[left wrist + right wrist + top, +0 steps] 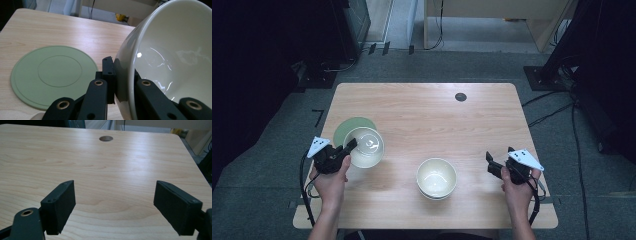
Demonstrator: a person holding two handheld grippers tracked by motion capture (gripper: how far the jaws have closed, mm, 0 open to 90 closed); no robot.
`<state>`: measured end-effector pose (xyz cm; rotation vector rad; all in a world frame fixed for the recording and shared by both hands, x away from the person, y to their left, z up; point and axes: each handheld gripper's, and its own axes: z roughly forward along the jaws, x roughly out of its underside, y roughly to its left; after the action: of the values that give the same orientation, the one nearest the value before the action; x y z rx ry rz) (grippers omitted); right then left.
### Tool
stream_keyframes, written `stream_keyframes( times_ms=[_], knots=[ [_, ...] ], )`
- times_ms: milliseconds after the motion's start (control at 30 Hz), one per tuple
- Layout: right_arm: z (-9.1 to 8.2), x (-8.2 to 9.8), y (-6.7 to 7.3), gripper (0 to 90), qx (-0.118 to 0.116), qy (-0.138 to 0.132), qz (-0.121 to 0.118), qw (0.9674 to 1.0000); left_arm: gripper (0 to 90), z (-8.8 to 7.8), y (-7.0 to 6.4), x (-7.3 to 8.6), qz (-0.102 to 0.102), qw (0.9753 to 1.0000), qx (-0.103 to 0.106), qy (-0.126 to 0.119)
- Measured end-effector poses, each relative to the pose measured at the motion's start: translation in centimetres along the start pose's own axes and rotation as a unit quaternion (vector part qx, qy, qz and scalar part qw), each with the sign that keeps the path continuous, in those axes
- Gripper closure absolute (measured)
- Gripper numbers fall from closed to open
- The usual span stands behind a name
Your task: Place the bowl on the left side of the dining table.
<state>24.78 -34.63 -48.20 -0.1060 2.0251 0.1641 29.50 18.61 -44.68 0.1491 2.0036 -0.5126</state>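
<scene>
Left hand-held gripper (348, 148) clamped the near rim of the white bowl (366, 146), held tilted beside the green mat (53, 75). Right hand-held gripper (492, 165) hung open over bare tabletop (112, 170), well apart from the stacked bowls (436, 178).

A light wooden table (422, 115) with rounded corners is standing on a grey floor (462, 65), and a small round cable hole (460, 96) is showing near its far edge. Beyond the table, a pale wooden piece of furniture (492, 15) is standing on thin legs, with black cables (557, 112) trailing over the floor at the right past a dark stand base (542, 77). Soft overhead light is falling on the tabletop, while the far left and right sides of the room are lying in deep shadow.
</scene>
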Motion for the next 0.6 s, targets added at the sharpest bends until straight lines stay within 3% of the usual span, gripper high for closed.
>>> stream_keyframes(
  times_ms=[333,600],
  knots=[
    [0.5,1.1,-2.3,17.8,0.012,0.029,0.013,0.9994,84.3,0.5,1.3,0.4,-0.012,0.9999,-0.010,0.007],
    [1.3,2.2,-3.4,17.6,0.024,0.079,0.016,0.9965,84.3,0.6,2.1,0.4,-0.028,0.9995,-0.011,0.012]
  ],
)
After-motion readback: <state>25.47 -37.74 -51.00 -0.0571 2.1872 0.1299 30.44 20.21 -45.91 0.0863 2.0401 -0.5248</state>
